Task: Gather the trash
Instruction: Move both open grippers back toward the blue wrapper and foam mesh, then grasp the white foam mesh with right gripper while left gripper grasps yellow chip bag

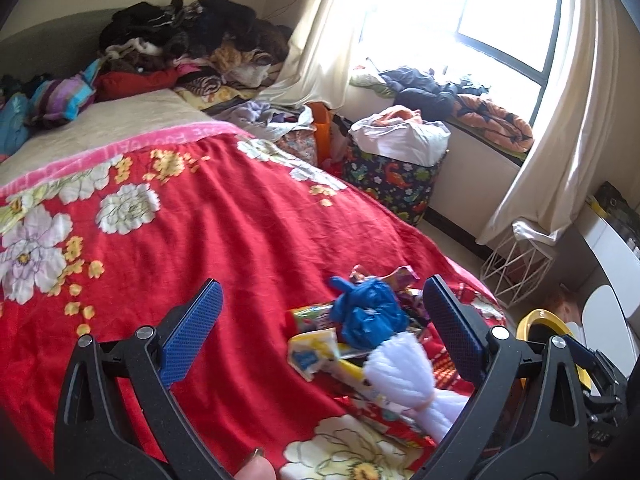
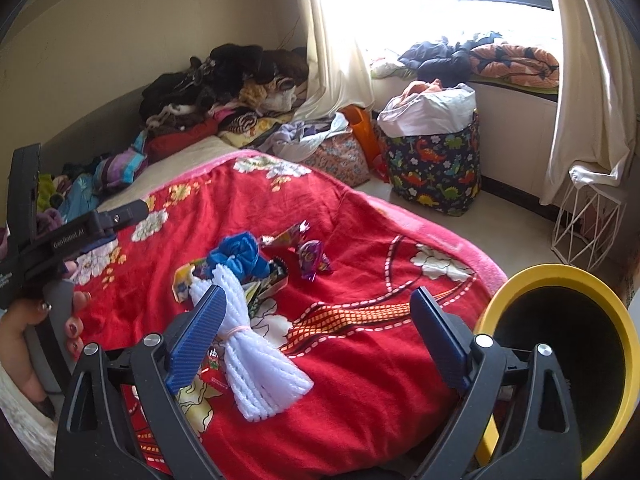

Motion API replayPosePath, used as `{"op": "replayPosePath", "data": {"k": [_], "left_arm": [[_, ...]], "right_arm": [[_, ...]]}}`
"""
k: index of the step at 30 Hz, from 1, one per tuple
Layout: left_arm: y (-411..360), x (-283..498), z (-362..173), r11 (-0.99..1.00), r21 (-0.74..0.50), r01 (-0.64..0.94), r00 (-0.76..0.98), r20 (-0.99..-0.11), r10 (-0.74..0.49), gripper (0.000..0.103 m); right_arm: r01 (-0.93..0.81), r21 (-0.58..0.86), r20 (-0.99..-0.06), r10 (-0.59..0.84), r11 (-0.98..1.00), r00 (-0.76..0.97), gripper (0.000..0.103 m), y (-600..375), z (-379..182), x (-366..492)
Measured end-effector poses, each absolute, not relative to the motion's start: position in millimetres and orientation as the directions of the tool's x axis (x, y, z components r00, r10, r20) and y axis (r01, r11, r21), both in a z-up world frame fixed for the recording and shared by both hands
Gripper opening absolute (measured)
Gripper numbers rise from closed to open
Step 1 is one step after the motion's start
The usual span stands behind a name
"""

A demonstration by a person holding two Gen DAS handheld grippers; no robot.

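Observation:
A small heap of trash lies on the red flowered blanket (image 1: 224,240): a crumpled blue plastic bag (image 1: 368,316), a tied bundle of white foam netting (image 1: 404,376) and shiny snack wrappers (image 1: 312,354). My left gripper (image 1: 320,320) hovers open just before the heap, which sits between its fingers toward the right one. From the right wrist, the foam netting (image 2: 256,364) lies beside the left finger of my right gripper (image 2: 318,332). That gripper is open and grips nothing. The blue bag (image 2: 240,256) and a purple wrapper (image 2: 312,256) lie farther ahead.
A black bin with a yellow rim (image 2: 560,340) stands at the bed's right edge. A hand holds the left tool (image 2: 60,240) at the left. Clothes (image 1: 192,36) are piled at the bed's far end. A dinosaur-print hamper (image 2: 436,168) and a white wire basket (image 2: 588,224) stand on the floor.

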State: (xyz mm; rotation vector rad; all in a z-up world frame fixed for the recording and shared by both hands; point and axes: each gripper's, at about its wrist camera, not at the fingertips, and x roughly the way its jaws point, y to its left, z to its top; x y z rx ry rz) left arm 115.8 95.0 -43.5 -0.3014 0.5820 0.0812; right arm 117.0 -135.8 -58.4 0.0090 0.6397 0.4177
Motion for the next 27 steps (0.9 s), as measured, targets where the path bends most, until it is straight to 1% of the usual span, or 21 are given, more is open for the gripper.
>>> {"op": "replayPosePath", "data": {"k": [5,9,11,13,16,20,26,27], "left_arm": [[112.6,118.2,-57.9,0.945,-0.256,-0.202,0.809,-0.587,0.014,0.092],[121.0,120.2,-73.0,0.941,-0.268,-0.206,0.785,-0.62,-0.005,0.092],[123.1,122.4,-80.9,0.935,-0.294,-0.196,0.771,-0.635,-0.038,0.085],[123.5,124.6,-88.1,0.928,-0.326,-0.182,0.761,-0.644,-0.077,0.083],[119.8,128.9,-96.0,0.92,-0.355,-0.164,0.746,-0.655,-0.12,0.075],[113.7,136.0,-103.7,0.91,-0.387,-0.146,0.728,-0.665,-0.165,0.067],[109.9,147.6,-118.3,0.9,-0.408,-0.151,0.698,-0.688,-0.196,0.062],[109.1,148.7,-119.5,0.9,-0.41,-0.149,0.696,-0.689,-0.199,0.062]], "right_arm": [[-0.401,0.123,-0.616,0.387,0.908,0.686,0.09,-124.5,-72.7,122.5],[-0.423,0.115,-0.655,0.389,0.899,0.648,0.09,-115.0,-87.3,127.8],[-0.432,0.113,-0.67,0.39,0.895,0.632,0.09,-112.1,-93.7,129.8],[-0.44,0.11,-0.684,0.389,0.891,0.617,0.09,-109.1,-99.9,131.5],[-0.449,0.115,-0.704,0.392,0.886,0.593,0.09,-105.7,-108.8,134.1],[-0.462,0.125,-0.729,0.397,0.878,0.558,0.089,-102.0,-119.7,136.5],[-0.489,0.134,-0.761,0.406,0.862,0.506,0.084,-95.1,-131.6,140.6],[-0.497,0.138,-0.763,0.412,0.857,0.499,0.082,-94.2,-132.3,140.4]]}}
